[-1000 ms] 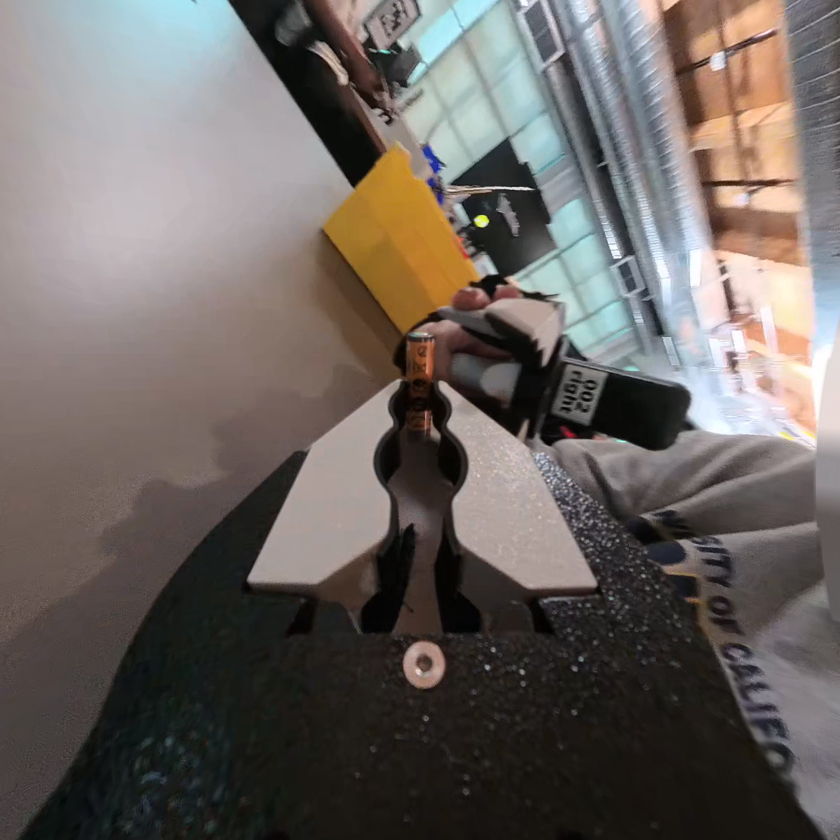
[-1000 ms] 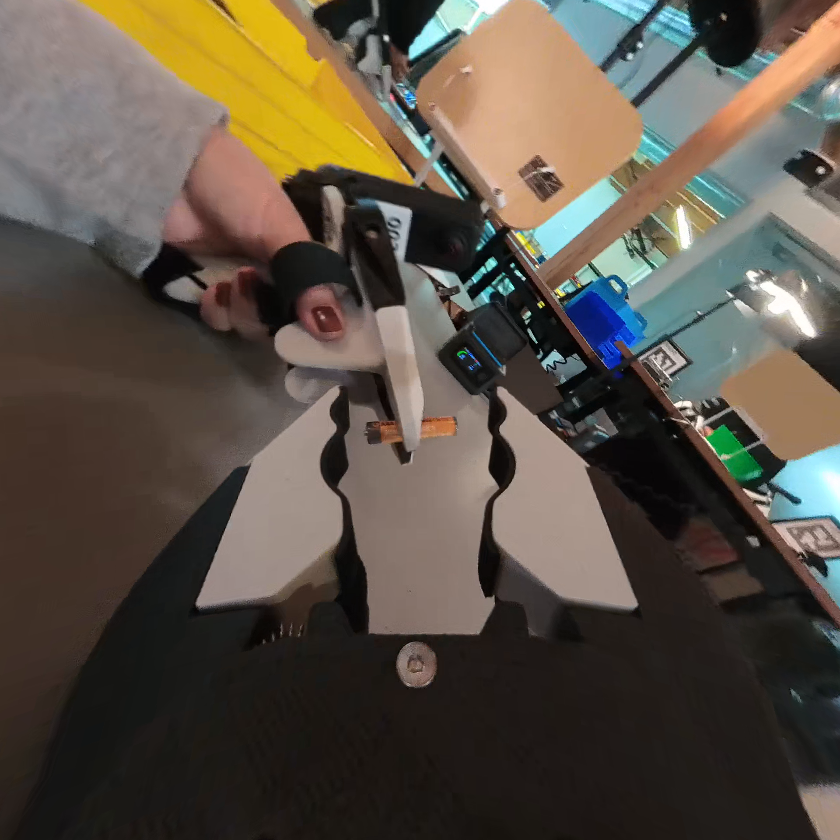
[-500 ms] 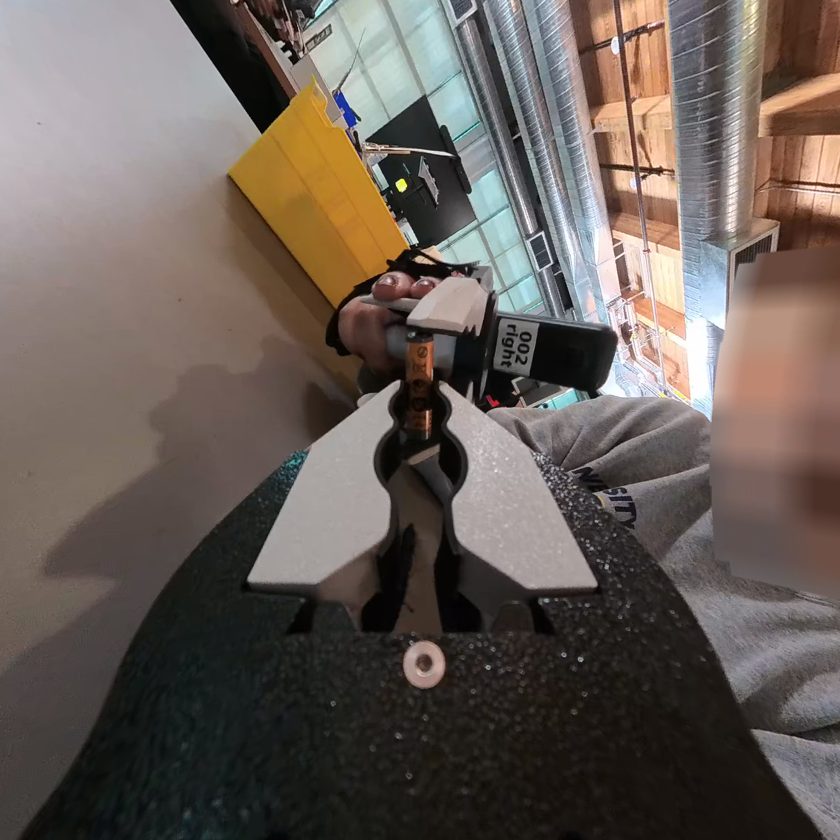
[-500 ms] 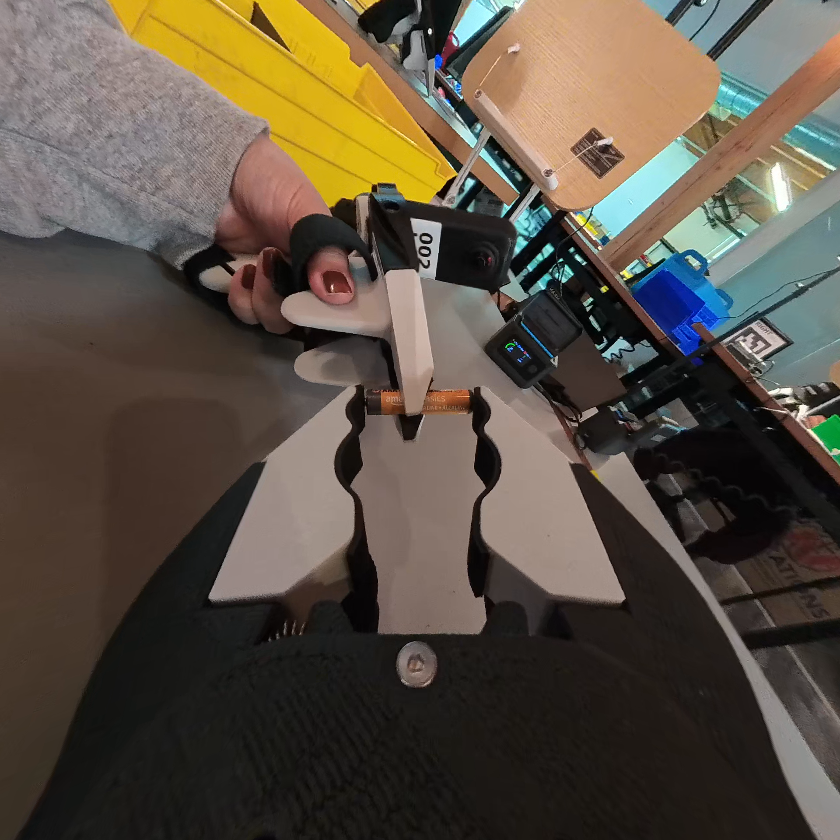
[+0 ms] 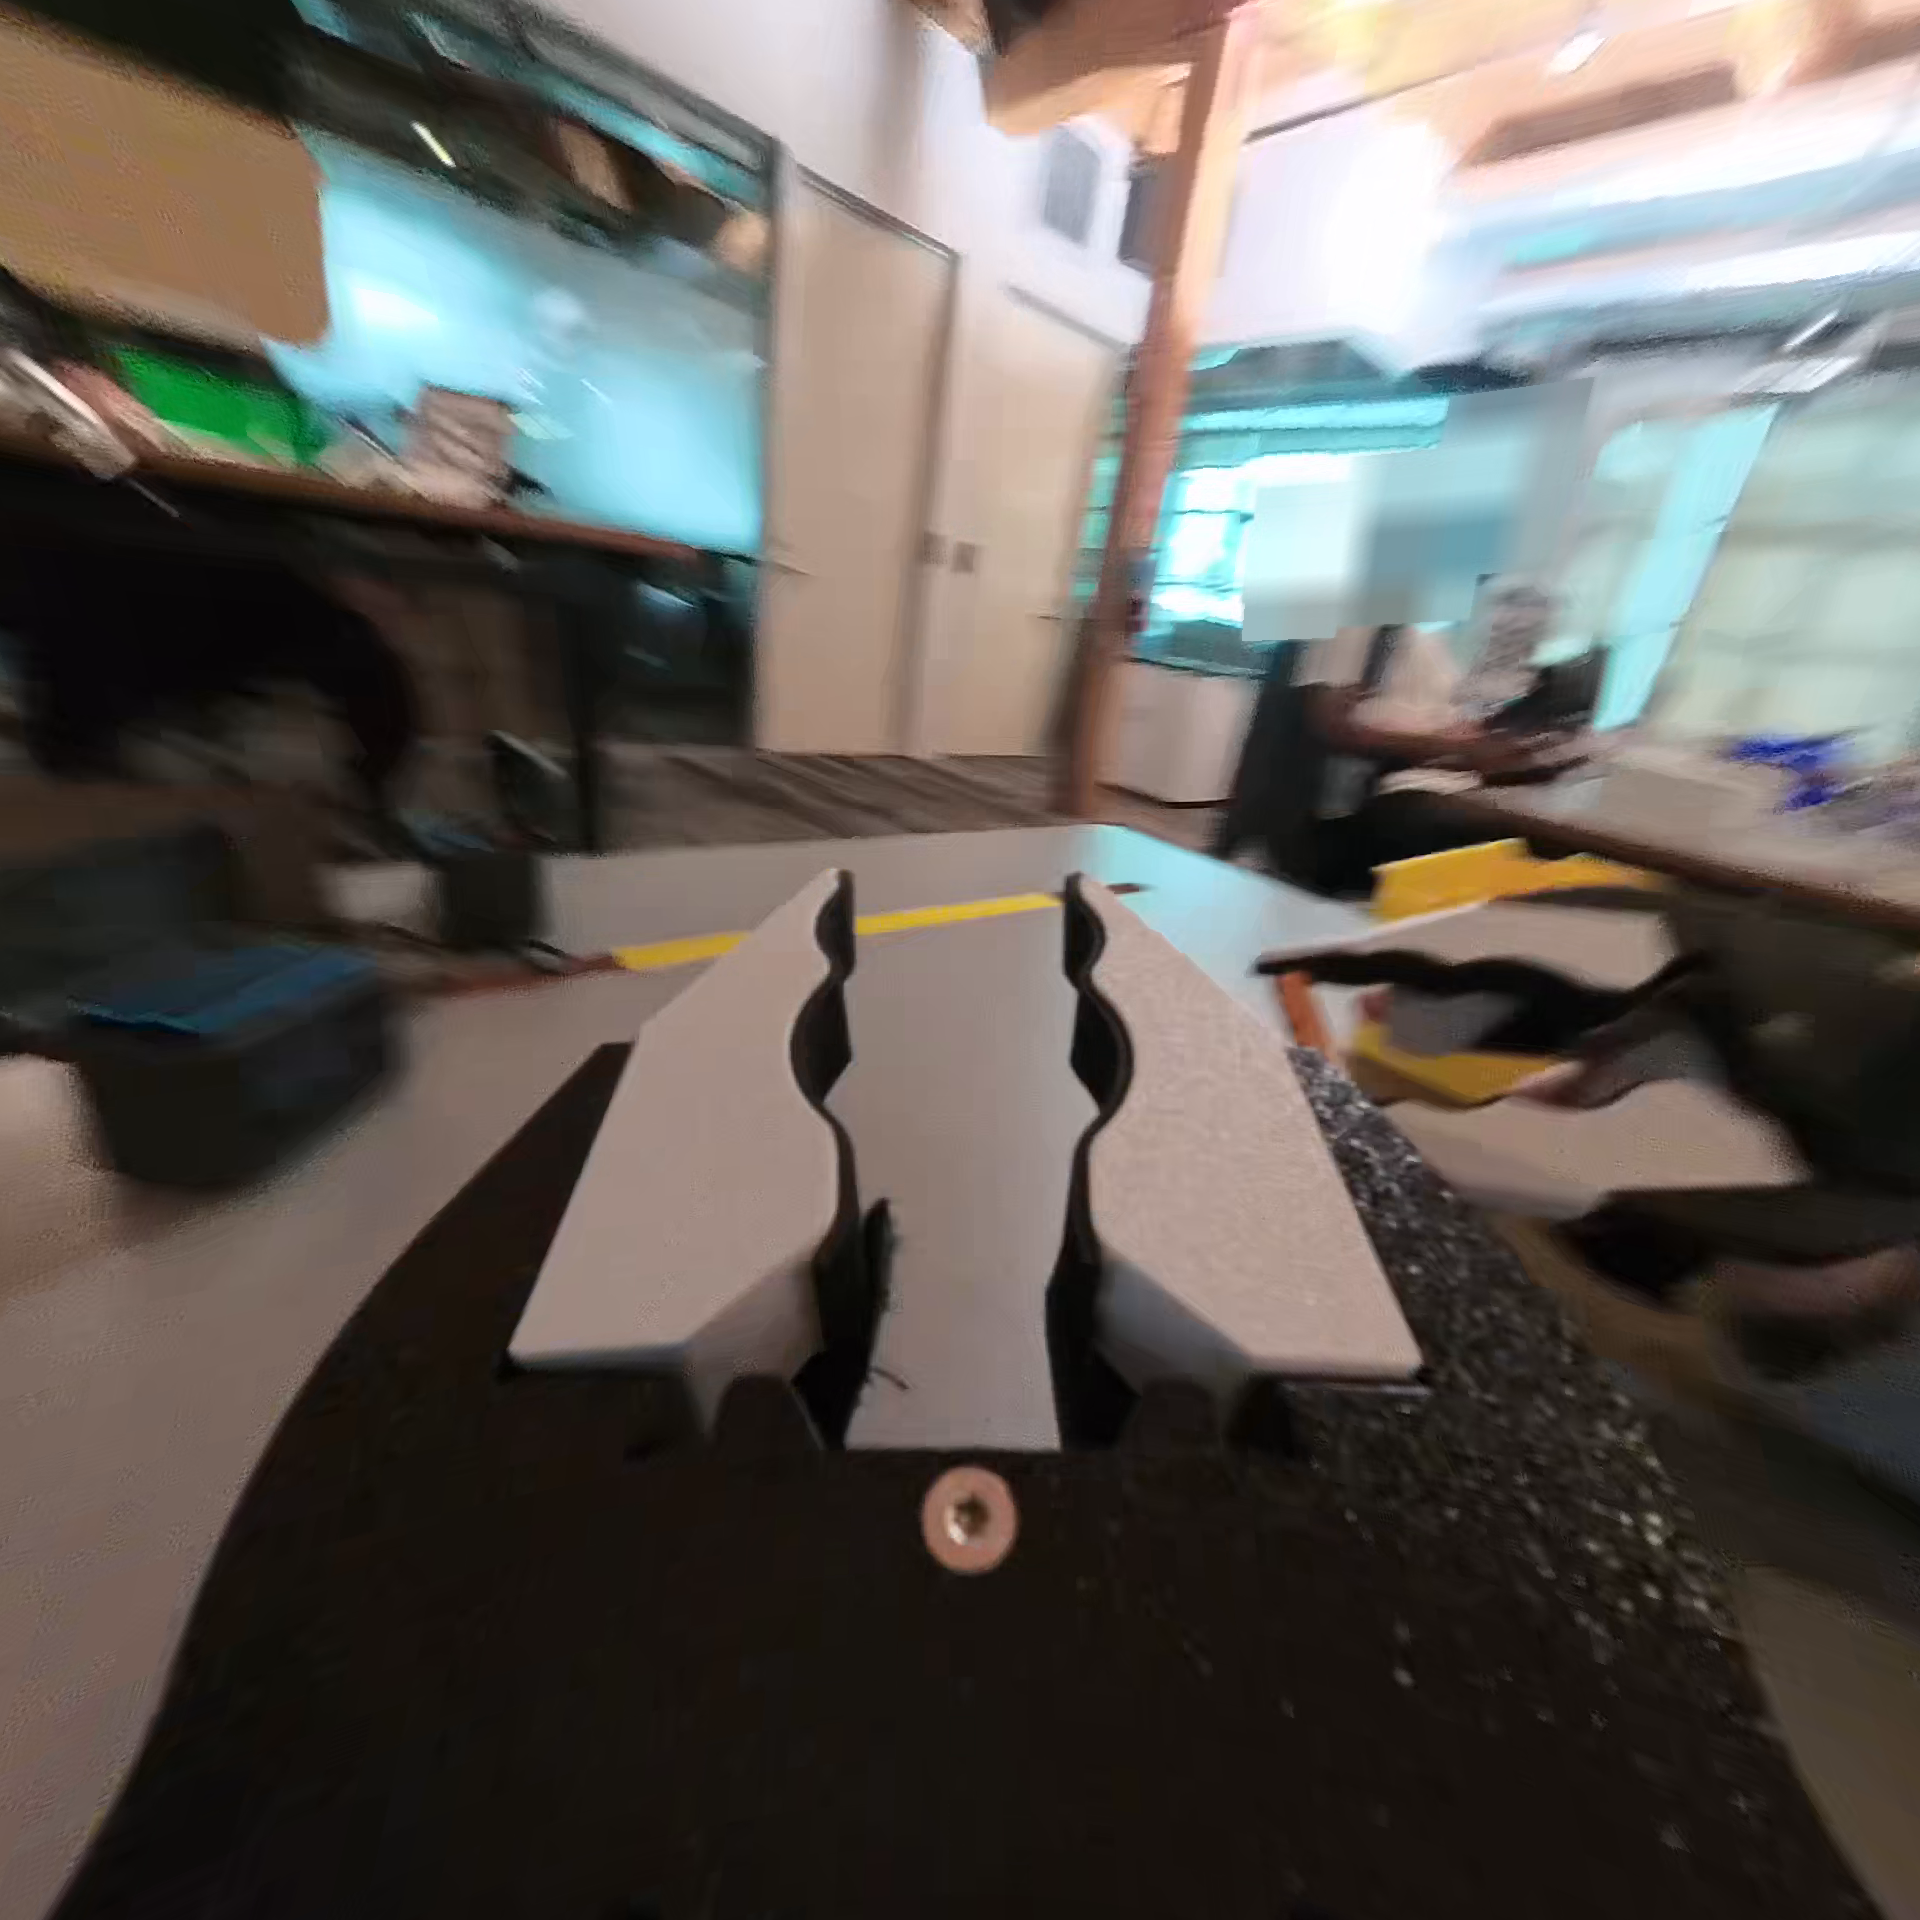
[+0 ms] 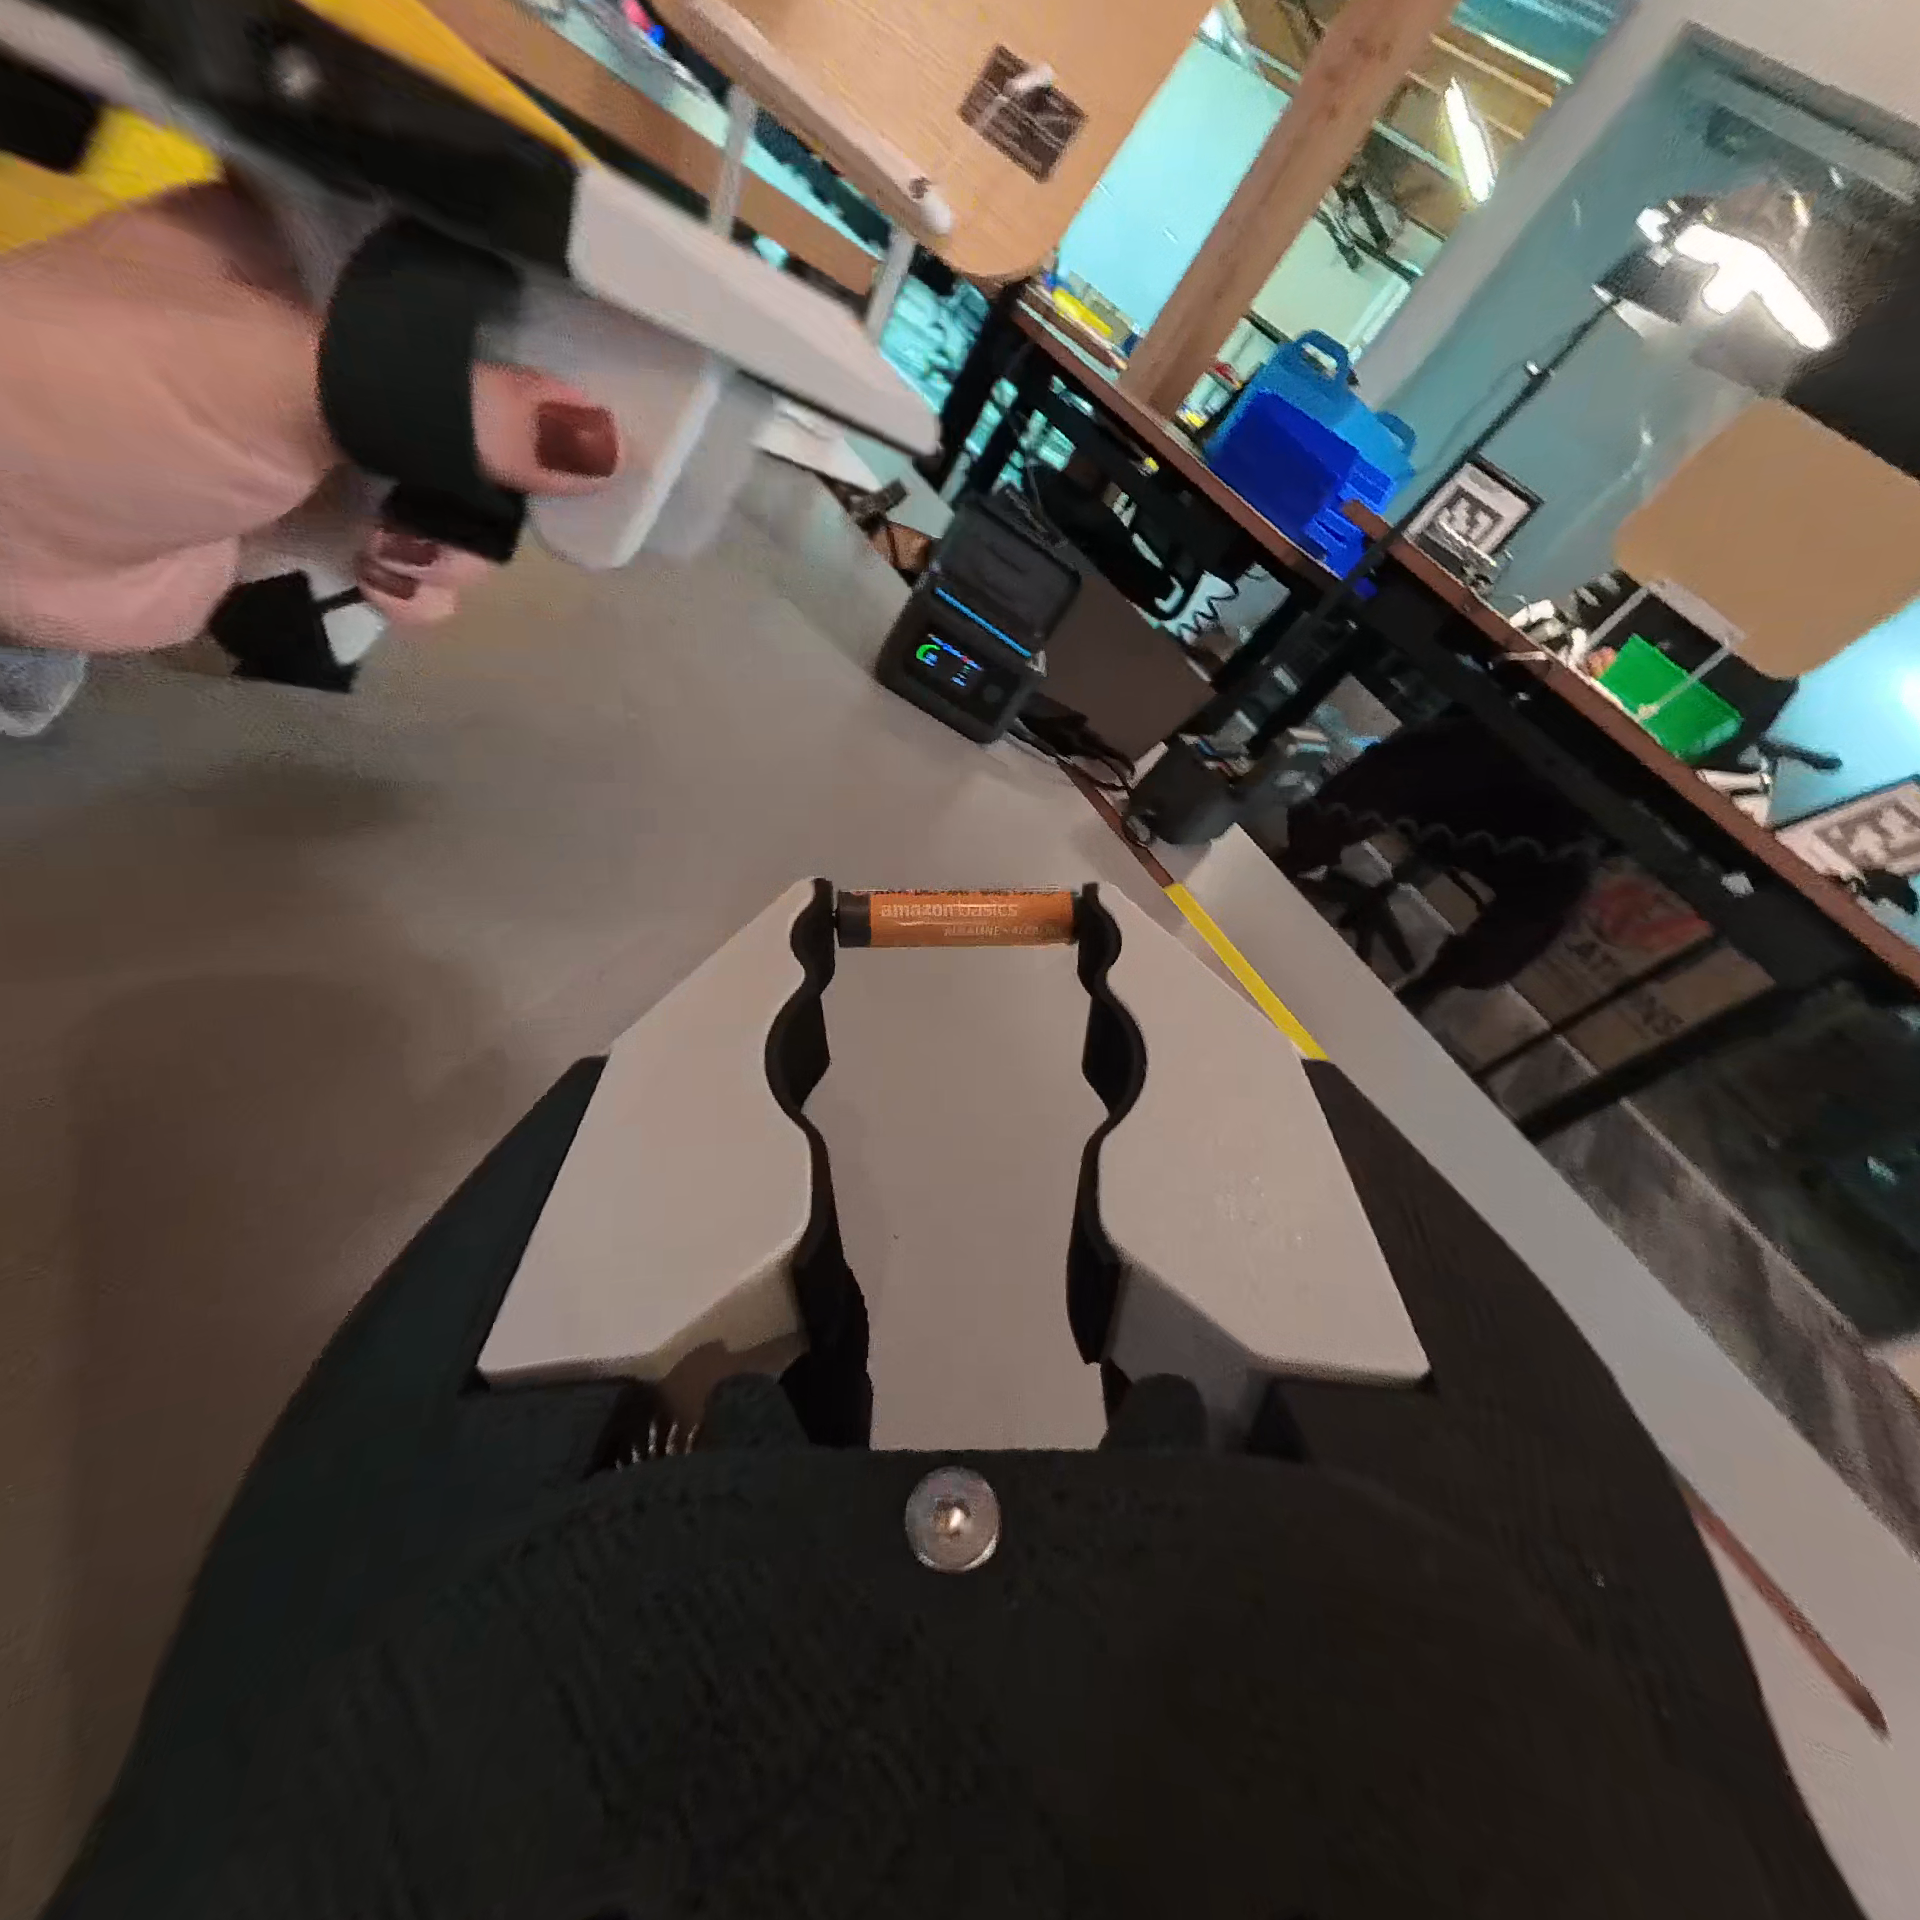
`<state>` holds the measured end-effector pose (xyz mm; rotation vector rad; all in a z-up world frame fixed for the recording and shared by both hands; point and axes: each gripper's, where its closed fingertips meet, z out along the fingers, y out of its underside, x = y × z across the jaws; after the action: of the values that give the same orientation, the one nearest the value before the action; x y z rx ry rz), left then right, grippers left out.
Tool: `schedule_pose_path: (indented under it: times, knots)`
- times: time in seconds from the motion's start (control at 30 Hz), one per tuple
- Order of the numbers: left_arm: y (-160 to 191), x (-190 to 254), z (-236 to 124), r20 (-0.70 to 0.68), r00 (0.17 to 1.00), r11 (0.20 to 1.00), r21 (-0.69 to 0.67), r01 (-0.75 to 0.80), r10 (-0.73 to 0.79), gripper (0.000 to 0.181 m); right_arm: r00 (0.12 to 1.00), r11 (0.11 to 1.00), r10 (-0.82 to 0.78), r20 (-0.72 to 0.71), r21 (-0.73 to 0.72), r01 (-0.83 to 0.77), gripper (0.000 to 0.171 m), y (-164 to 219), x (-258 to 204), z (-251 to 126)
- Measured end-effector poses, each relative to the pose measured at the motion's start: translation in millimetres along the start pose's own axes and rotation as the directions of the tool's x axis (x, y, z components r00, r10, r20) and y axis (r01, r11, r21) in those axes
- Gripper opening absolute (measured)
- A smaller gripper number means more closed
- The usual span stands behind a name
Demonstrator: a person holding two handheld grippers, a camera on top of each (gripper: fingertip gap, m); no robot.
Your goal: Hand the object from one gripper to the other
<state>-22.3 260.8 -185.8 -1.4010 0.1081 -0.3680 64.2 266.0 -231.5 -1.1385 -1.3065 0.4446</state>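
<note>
A small orange and black battery lies crosswise between the tips of my right gripper, which is shut on its two ends above the grey table. My left gripper is open and empty, with nothing between its grey fingers. The left gripper also shows blurred at the upper left of the right wrist view, held by a hand, well apart from the battery. The right gripper shows as a dark blur at the right of the left wrist view.
A small black device with a lit screen stands on the table near its far edge. A yellow bin sits at the right. A yellow strip marks the table's far edge. Benches with blue and green boxes stand beyond. The left gripper's tips are roughly 10 centimeters from the right gripper's.
The left gripper has let go of the battery, opened and swung away level. The right gripper has closed on the battery's ends and now holds it alone.
</note>
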Motion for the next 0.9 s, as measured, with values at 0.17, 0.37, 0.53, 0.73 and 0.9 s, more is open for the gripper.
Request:
schedule_pose_path:
  times: [0.17,0.37,0.53,0.73,0.9]
  knots:
    - [17,14,5,0.059,0.918,0.919,-0.066,-0.389,0.393,0.031,0.99,0.998,0.07,-0.125,0.006,-0.07,0.046,-31,29,-42]
    - [32,20,14,0.005,0.923,0.917,-0.115,-0.381,0.384,0.028,0.991,0.969,-0.119,-0.067,-0.225,0.101,0.046,-37,48,-159]
    - [30,9,12,0.026,0.959,0.954,-0.109,-0.279,0.283,0.027,0.993,0.831,0.002,-0.12,-0.552,-0.068,0.046,24,96,-259]
    - [32,1,10,0.046,0.972,0.967,-0.122,-0.225,0.232,0.027,0.982,0.595,0.002,-0.19,-0.789,-0.154,0.046,82,120,-316]
    - [33,0,11,0.047,0.972,0.966,-0.131,-0.223,0.23,0.026,0.956,0.552,-0.056,-0.287,-0.807,-0.21,0.047,100,150,-325]
